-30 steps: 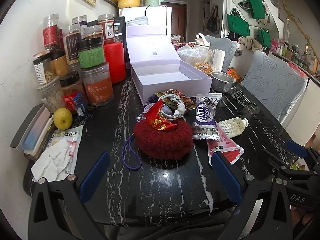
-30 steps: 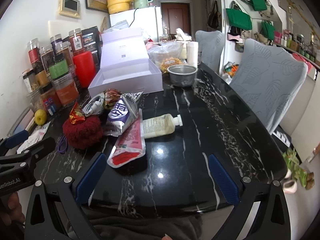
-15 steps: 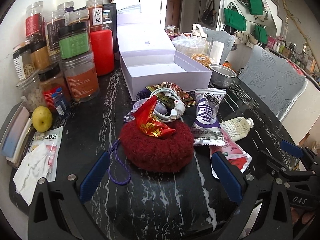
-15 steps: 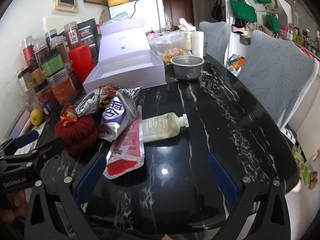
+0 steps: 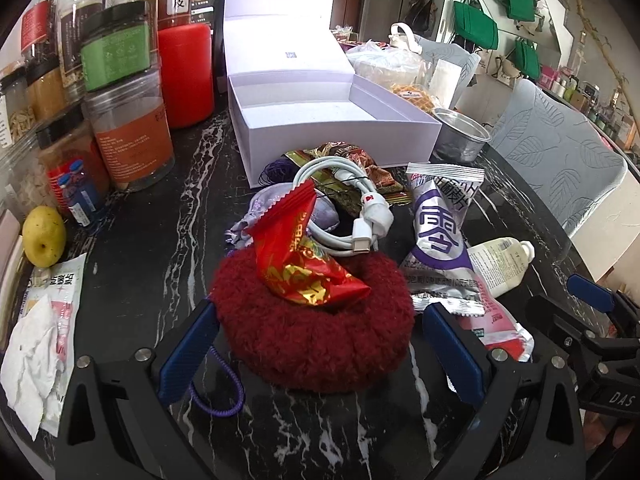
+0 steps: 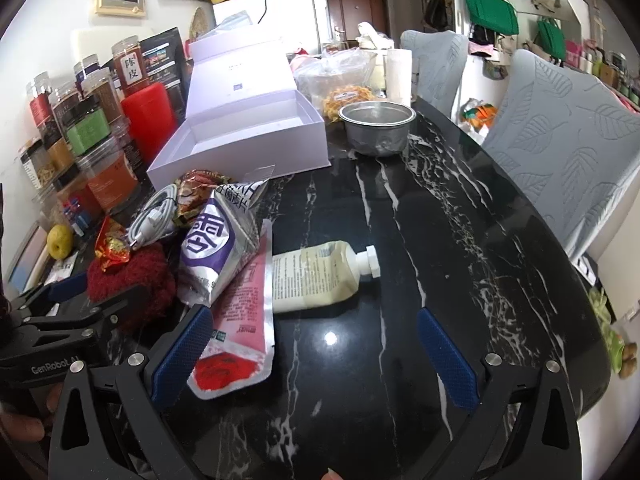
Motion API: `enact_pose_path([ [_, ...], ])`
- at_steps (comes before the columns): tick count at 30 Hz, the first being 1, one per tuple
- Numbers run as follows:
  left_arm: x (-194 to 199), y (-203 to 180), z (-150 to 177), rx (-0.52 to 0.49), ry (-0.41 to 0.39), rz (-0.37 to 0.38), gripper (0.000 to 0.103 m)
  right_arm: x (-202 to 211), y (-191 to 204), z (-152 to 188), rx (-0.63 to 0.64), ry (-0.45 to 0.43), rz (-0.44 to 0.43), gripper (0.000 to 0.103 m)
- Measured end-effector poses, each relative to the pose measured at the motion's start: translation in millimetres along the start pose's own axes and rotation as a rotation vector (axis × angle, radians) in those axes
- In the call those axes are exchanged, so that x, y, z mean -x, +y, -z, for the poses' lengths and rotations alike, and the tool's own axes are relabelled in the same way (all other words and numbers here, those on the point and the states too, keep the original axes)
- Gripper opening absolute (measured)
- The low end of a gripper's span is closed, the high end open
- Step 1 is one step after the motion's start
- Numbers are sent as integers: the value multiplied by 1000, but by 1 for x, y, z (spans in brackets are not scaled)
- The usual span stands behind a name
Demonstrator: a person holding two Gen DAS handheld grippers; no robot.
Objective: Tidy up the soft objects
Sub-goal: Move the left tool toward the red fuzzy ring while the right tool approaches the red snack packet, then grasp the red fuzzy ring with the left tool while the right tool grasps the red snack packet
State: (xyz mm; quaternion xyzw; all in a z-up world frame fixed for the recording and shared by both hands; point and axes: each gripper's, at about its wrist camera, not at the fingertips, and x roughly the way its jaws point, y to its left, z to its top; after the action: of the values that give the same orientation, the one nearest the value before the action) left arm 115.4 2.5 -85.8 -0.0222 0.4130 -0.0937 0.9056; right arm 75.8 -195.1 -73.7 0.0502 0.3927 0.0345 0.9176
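The fuzzy red scrunchie (image 5: pixel 316 328) lies flat on the black marble counter (image 5: pixel 280 432), a red foil packet (image 5: pixel 304 264) resting on top. The left gripper (image 5: pixel 320 356) has its jaws spread wide to either side of it, seemingly just short of touching. The right gripper (image 6: pixel 316 356) is likewise released, empty, over a pink pouch (image 6: pixel 240 320) near a cream bottle (image 6: pixel 320 276) lying sideways, cap pointing right.

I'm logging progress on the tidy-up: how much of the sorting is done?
Nothing looks sorted yet: the white box is empty. In hand: the open left gripper straddles the red fuzzy pouch, not closed on it. Left: that pouch, the red packet on top, the cable, the purple snack bag, pink pouch and bottle. The right gripper is open and holds nothing.
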Motion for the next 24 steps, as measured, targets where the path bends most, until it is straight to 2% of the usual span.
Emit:
enact_pose_path([
  [5, -13, 4, -3, 11, 18, 8, 103, -7, 5, -7, 14, -2, -41, 103],
  [13, -26, 7, -5, 27, 41, 43, 103, -22, 11, -16, 39, 24, -57, 103],
  [17, -25, 11, -6, 28, 19, 54, 84, -25, 17, -22, 54, 23, -82, 103],
  [20, -23, 14, -6, 17, 20, 68, 77, -27, 21, -24, 63, 24, -92, 103],
  [24, -15, 15, -4, 1, 23, 68, 75, -27, 25, -27, 71, 22, -114, 103],
])
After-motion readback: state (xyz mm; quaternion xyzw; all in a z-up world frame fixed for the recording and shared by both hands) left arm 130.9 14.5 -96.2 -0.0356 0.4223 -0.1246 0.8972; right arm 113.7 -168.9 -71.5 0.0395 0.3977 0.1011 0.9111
